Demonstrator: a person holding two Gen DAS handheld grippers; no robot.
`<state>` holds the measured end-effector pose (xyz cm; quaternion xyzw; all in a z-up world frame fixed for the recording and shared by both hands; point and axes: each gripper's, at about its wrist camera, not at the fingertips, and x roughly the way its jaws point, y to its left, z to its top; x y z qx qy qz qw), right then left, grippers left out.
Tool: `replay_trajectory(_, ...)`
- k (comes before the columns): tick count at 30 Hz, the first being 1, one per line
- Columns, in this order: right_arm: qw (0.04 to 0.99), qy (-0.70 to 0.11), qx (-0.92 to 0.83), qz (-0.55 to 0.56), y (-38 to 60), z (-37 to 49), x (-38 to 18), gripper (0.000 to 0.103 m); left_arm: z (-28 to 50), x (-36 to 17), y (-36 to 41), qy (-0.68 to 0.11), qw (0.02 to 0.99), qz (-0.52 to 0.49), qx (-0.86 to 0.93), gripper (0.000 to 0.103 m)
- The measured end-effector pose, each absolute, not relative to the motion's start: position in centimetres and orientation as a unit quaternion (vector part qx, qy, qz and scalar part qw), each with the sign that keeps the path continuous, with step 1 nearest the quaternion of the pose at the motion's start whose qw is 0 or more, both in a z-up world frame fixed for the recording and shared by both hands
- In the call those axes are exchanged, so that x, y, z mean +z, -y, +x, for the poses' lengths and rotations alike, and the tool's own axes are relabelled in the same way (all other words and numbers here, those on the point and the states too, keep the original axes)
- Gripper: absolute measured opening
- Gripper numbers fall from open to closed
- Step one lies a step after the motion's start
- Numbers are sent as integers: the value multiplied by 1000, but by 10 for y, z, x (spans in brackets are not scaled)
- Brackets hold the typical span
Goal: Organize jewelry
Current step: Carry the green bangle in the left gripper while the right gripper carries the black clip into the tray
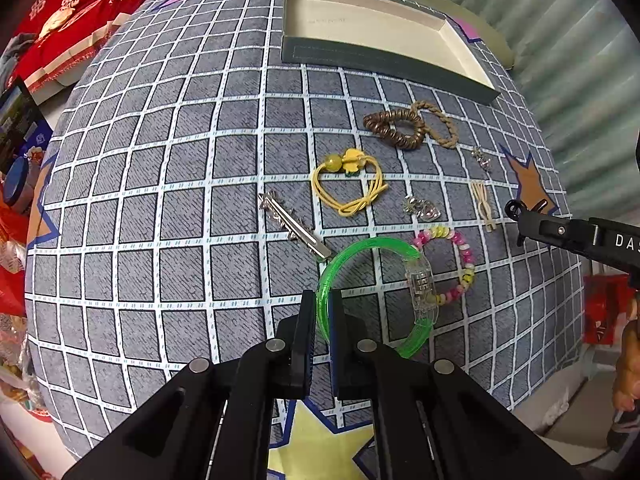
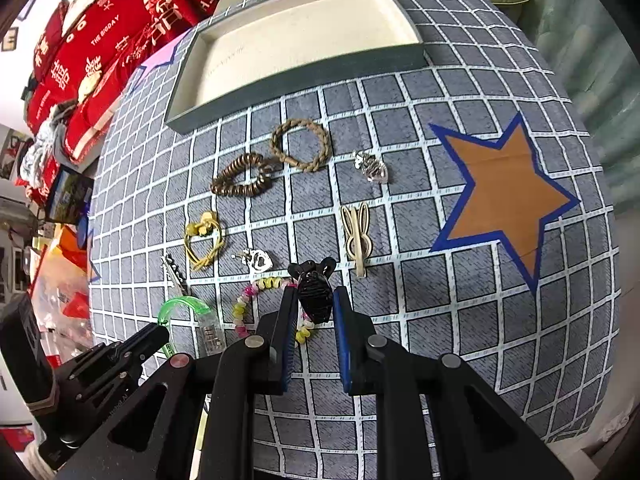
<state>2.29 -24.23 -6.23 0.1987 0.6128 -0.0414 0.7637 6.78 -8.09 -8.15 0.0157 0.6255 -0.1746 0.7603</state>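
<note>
My left gripper (image 1: 322,300) is shut on the rim of a green translucent bracelet (image 1: 368,246) that lies on the checked cloth. My right gripper (image 2: 314,296) is shut on a black claw hair clip (image 2: 314,290), held above a pink and yellow bead bracelet (image 2: 244,304). An empty cream-lined tray (image 2: 192,80) stands at the far edge of the cloth. Between the tray and the grippers lie two brown hair ties (image 1: 400,126), a yellow hair tie (image 1: 348,184), a silver bar clip (image 1: 292,224), a heart-shaped silver piece (image 2: 258,260) and a beige rabbit clip (image 2: 358,236).
A small silver clip (image 2: 372,166) lies right of the braided tie. An orange star patch (image 2: 508,196) marks the cloth at the right. Red cushions (image 2: 92,52) and clutter line the left side beyond the cloth edge.
</note>
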Motion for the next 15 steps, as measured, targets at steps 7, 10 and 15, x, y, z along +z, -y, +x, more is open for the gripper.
replay_trajectory(7, 774, -600, -37, 202, 261, 46, -43, 19, 89, -55, 73, -606, 774, 1, -183, 16)
replay_trajectory(10, 781, -593, -23, 196, 269, 68, -33, 19, 112, -39, 84, -591, 786, -5, -180, 16)
replay_trajectory(15, 787, -588, -3, 187, 285, 111, -23, 19, 135, -28, 65, -576, 801, -27, -161, 16)
